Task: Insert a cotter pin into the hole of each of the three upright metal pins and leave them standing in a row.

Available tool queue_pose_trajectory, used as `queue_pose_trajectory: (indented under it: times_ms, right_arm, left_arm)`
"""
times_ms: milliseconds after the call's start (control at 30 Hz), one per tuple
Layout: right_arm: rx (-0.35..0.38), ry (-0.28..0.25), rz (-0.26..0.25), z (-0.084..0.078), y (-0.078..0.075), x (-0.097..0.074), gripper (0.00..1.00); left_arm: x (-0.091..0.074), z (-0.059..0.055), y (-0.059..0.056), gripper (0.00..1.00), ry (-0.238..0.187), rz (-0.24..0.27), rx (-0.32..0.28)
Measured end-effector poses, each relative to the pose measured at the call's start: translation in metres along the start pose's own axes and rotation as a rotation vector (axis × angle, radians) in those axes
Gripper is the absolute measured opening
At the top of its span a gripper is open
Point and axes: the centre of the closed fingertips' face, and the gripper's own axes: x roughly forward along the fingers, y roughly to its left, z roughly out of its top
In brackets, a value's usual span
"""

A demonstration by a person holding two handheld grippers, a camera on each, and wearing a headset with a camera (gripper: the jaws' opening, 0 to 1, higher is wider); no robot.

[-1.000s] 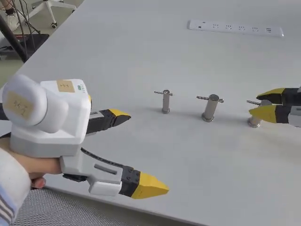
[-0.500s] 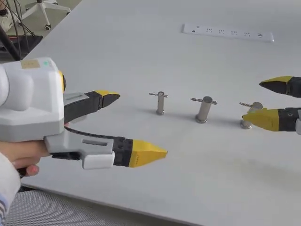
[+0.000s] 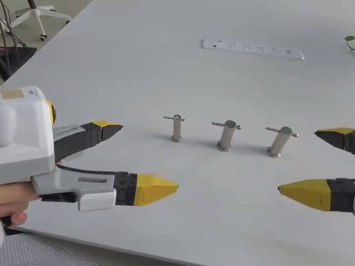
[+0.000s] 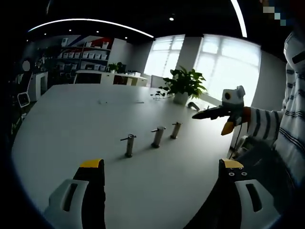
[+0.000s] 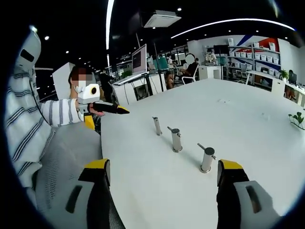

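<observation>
Three short upright steel pins (image 3: 226, 136) in a row, mid-way across the pale grey worktop (image 3: 166, 66), a thin cotter pin (image 3: 216, 124) through each head. Right tool (image 3: 299, 160): drawn back from the right-hand pin, jaws wide, empty. Left tool (image 3: 147, 158): near left, likewise. Task apparently complete.

Head view high over table (image 3: 166, 66), gripper views low from opposite ends, all sharing pin row (image 3: 226, 134)

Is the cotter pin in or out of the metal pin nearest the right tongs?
In. The cotter pin crosses the top of that metal pin and sticks out on both sides.
</observation>
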Motion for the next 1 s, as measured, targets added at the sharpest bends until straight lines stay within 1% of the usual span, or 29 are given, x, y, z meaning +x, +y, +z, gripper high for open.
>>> queue_pose_trajectory:
  times_ms: [33,100,200,267,333,433,567,633,700,767,867,933,1000]
  right_arm:
    - [0.021,0.002,-0.01,-0.002,0.0,-0.001,0.93]
    - [0.06,-0.011,-0.025,-0.005,0.001,-0.002,0.96]
    - [0.087,-0.015,-0.047,-0.008,0.0,-0.004,0.98]
    - [0.102,-0.018,-0.052,-0.01,0.001,-0.005,0.98]
    - [0.131,-0.025,-0.061,-0.012,0.001,-0.006,0.98]
    - [0.176,-0.038,-0.086,-0.015,-0.001,-0.006,0.98]
    - [0.185,-0.052,-0.092,-0.016,0.002,-0.004,0.98]
    - [0.189,-0.04,-0.104,-0.019,0.002,-0.002,0.98]
    - [0.205,-0.026,-0.105,-0.023,0.003,0.0,0.98]
    - [0.218,-0.023,-0.102,-0.025,0.004,0.002,0.98]
    - [0.222,0.003,-0.093,-0.029,0.007,0.006,0.98]
    - [0.22,0.013,-0.094,-0.031,0.007,0.008,0.98]
    - [0.225,0.017,-0.094,-0.032,0.005,0.008,0.98]
  left_arm:
    - [-0.001,0.0,0.0,0.99,0.001,0.001,-0.003]
    - [-0.003,-0.001,0.001,0.99,-0.001,0.004,-0.008]
    - [-0.006,-0.003,0.003,0.99,0.002,0.015,-0.014]
    - [-0.007,-0.005,0.005,0.99,0.005,0.021,-0.022]
    - [-0.008,-0.009,0.005,0.99,0.013,0.025,-0.031]
    - [-0.009,-0.016,0.005,0.99,0.035,0.03,-0.038]
    - [-0.011,-0.02,0.007,0.99,0.04,0.035,-0.051]
    - [-0.011,-0.021,0.007,0.99,0.044,0.038,-0.055]
    - [-0.013,-0.023,0.009,0.99,0.057,0.046,-0.054]
    - [-0.014,-0.026,0.011,0.99,0.071,0.052,-0.053]
    - [-0.014,-0.031,0.012,0.97,0.09,0.051,-0.065]
    - [-0.014,-0.035,0.013,0.97,0.109,0.054,-0.07]
    - [-0.014,-0.037,0.014,0.97,0.12,0.054,-0.075]
